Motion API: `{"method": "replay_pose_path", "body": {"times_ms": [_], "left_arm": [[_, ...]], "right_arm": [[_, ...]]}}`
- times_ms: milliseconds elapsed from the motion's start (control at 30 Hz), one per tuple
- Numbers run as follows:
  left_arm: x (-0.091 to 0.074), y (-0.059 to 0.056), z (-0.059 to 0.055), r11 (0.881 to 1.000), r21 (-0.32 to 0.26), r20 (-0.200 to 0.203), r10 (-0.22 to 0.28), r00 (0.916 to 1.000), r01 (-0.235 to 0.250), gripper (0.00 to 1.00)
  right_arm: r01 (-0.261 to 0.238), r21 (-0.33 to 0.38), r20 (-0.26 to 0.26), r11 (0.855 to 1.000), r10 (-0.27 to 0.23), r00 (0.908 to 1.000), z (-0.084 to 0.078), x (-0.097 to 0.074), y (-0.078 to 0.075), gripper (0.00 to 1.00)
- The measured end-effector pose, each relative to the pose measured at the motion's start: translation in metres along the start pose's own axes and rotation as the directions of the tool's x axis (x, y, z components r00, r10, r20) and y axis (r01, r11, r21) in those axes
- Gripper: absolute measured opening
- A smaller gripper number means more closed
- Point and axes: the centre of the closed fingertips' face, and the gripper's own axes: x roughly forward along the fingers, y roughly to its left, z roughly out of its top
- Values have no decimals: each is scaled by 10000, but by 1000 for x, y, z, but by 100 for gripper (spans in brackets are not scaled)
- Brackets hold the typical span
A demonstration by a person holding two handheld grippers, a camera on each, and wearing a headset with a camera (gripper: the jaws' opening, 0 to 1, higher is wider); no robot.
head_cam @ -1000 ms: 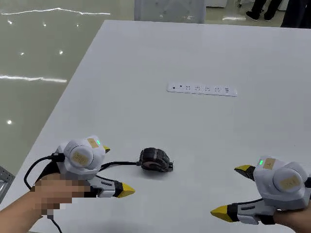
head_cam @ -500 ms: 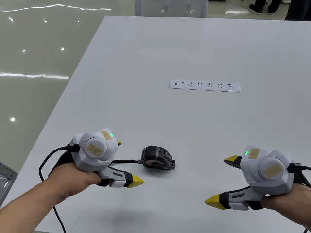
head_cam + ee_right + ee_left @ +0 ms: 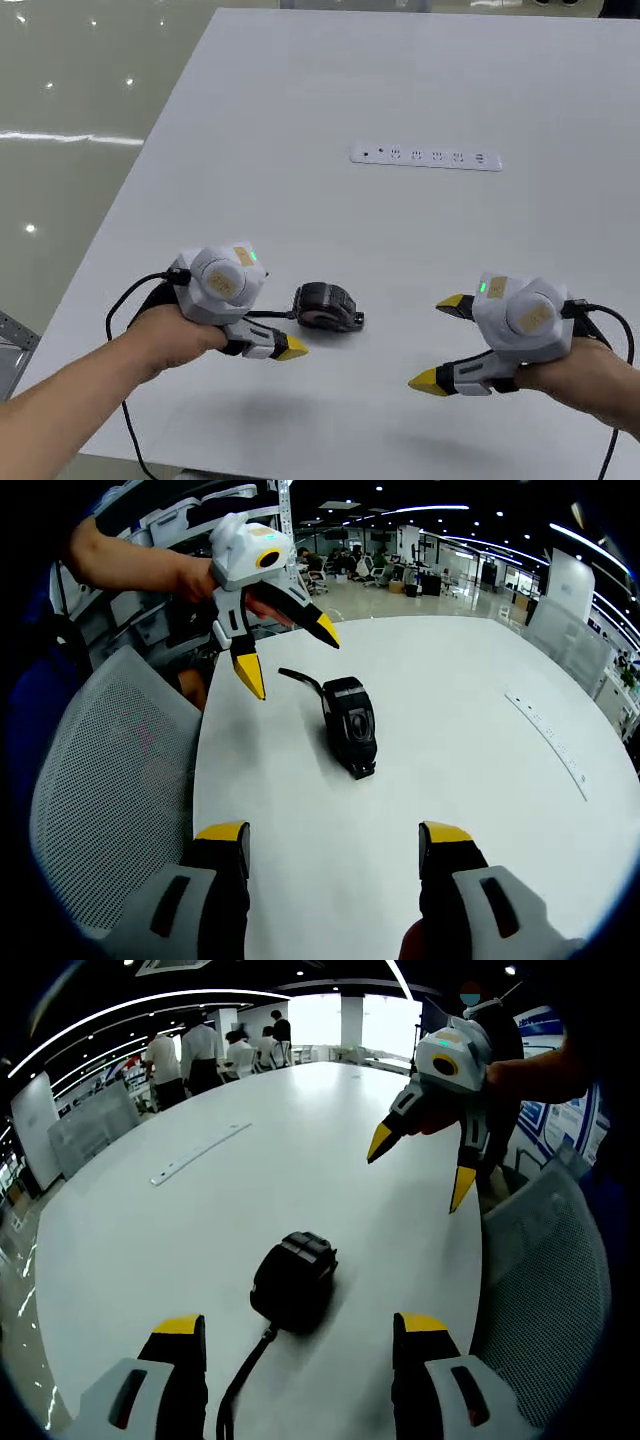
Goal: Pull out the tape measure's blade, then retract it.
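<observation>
**1. Work surface.** I am holding both grippers low over the white table (image 3: 300, 120), at its near edge.

**2. Tape measure.** The black tape measure (image 3: 325, 306) lies on the table between my two grippers, and neither one touches it. Its end tab sits against the case, on the side turned toward my right gripper. A black strap (image 3: 270, 314) runs from the opposite side toward my left gripper.

**3. Left gripper.** In the head view my left gripper (image 3: 279, 318) is at 9 o'clock from the tape measure, just beside it. Its jaws are spread apart and hold nothing. In the left gripper view the case lies between and just ahead of the two yellow tips, and the strap trails back between the jaws.

**4. Right gripper.** In the head view my right gripper (image 3: 436, 340) is at 3 o'clock from the tape measure and well apart from it. Its jaws are also spread apart and empty, with the yellow tips pointing toward the case. In the right gripper view the case lies ahead at 12 o'clock, beyond the tips.

**5. Surroundings.** A white power strip (image 3: 425, 157) lies flat at 1 o'clock from the tape measure, well apart from it. In the left gripper view a grey mesh chair back (image 3: 540, 1280) stands at 3 o'clock, off the table edge.
</observation>
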Motion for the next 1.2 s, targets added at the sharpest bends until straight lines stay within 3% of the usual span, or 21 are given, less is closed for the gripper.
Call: {"method": "replay_pose_path", "body": {"times_ms": [533, 1200], "left_arm": [[25, 3, 6, 9896, 1367, -372, -399, 9985, 447, 70], [52, 4, 12, 9663, 2312, -758, -985, 9922, 1136, 61]], "right_arm": [[-585, -978, -140, 9935, 574, 9983, 2, 40, -15, 57], [-867, -1509, -103, 9847, 862, 9962, 4, 79, -28, 43]]}}
